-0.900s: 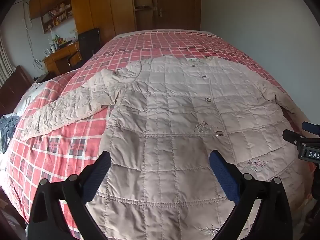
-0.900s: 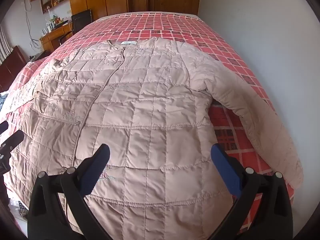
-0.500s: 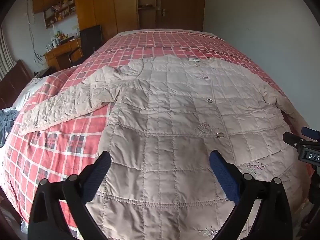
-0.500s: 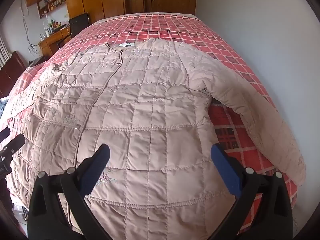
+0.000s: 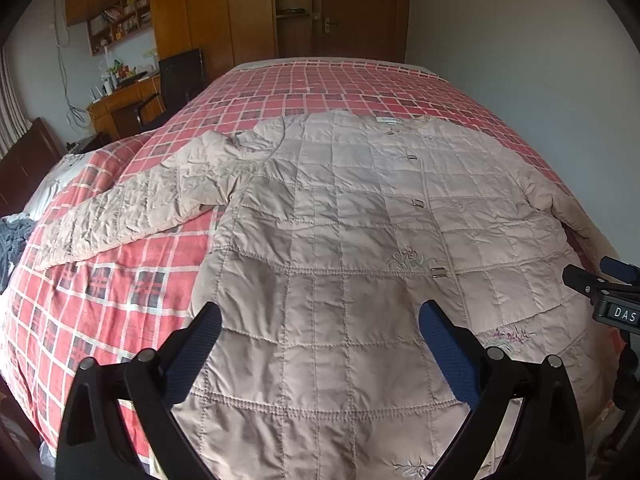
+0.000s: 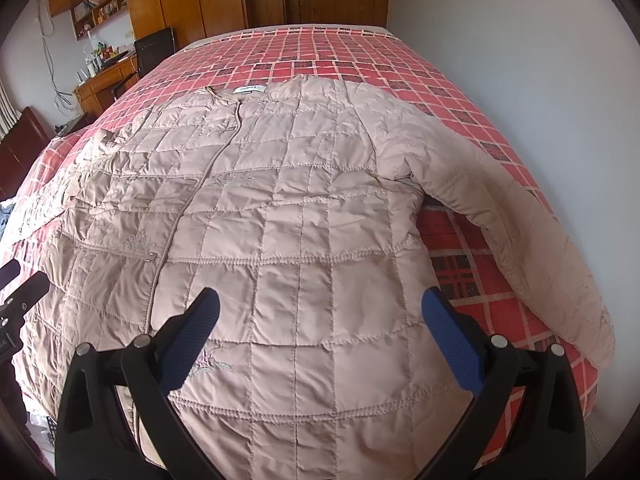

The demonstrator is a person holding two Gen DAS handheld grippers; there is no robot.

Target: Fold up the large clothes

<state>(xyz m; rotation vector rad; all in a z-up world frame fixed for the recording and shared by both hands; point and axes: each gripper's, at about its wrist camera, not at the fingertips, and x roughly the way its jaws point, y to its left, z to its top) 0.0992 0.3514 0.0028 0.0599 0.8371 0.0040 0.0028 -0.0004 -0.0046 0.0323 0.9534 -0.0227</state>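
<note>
A beige quilted jacket [image 5: 340, 220] [image 6: 280, 208] lies flat, front up and buttoned, on a red plaid bed [image 5: 320, 88] [image 6: 320, 56]. Its collar points to the far end. One sleeve [image 5: 128, 216] spreads out to the left; the other sleeve [image 6: 520, 224] runs down along the bed's right edge. My left gripper [image 5: 320, 320] hovers open above the jacket's lower left part, nothing between its blue-padded fingers. Over the lower right part my right gripper [image 6: 320, 308] stands open and empty too. The right gripper's tip [image 5: 600, 288] shows at the left wrist view's right edge.
A white wall [image 6: 520, 60] runs close along the bed's right side. Wooden wardrobes and a door [image 5: 300, 12] stand beyond the far end. A desk with clutter [image 5: 124, 96] and a dark chair [image 5: 180, 76] are at the back left. Grey cloth [image 5: 12, 236] lies at the bed's left edge.
Both cameras have tilted up and drawn slightly back, so the jacket sits lower and more of the far room shows. The jacket has not moved; both grippers stay open.
</note>
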